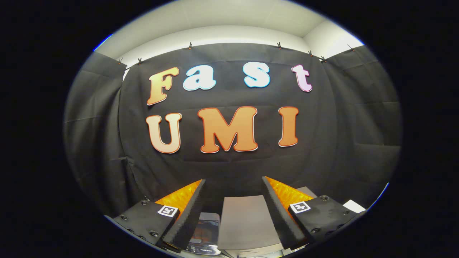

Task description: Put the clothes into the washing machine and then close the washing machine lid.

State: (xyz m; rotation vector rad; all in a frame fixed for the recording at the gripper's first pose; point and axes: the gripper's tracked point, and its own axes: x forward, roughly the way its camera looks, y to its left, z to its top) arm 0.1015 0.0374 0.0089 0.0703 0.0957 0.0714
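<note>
My gripper [233, 181] is held high and level, facing the booth's back wall. Its two fingers stand wide apart with nothing between them, so it is open. Low down between the fingers I see the top of the washing machine: a grey flat panel [244, 220] that may be its lid, and left of it a dark glossy part [205, 229] by the left finger. I cannot tell whether the lid is up or down. No clothes are in sight.
The black cloth wall [229, 165] hangs close behind the machine and wraps round both sides. A small white object [354, 205] lies just right of the right finger. Above is the pale ceiling [229, 21].
</note>
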